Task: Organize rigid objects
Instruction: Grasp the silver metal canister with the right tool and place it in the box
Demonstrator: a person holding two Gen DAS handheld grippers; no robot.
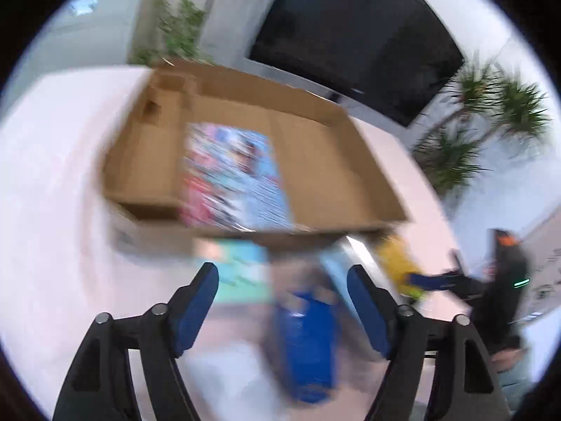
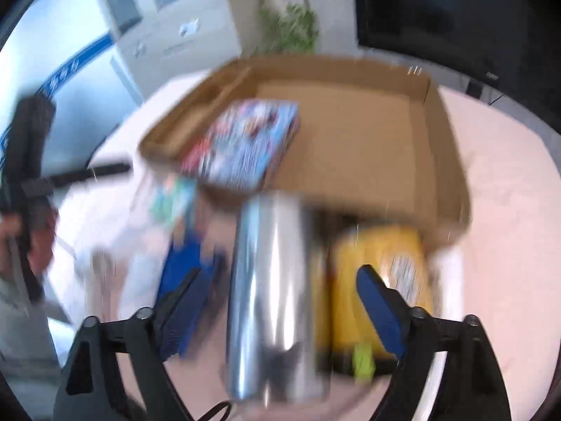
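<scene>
Both views are motion-blurred. A shallow cardboard box (image 1: 336, 161) (image 2: 378, 147) stands on the pale table, with a colourful flat box (image 1: 235, 175) (image 2: 245, 144) lying inside it. In front of it lie a teal flat box (image 1: 242, 270) (image 2: 175, 200), a blue object (image 1: 305, 340) (image 2: 182, 263), a silver metal cylinder (image 2: 273, 291) (image 1: 357, 252) and a yellow package (image 2: 378, 280) (image 1: 396, 263). My left gripper (image 1: 282, 284) is open above the blue object. My right gripper (image 2: 280, 287) is open, with the silver cylinder between its fingers; contact is unclear.
A dark screen (image 1: 357, 35) stands behind the box. Potted plants (image 1: 484, 122) (image 2: 291, 28) stand at the back. The right gripper (image 1: 445, 280) shows at the right in the left wrist view. White cabinets (image 2: 164, 21) stand far left.
</scene>
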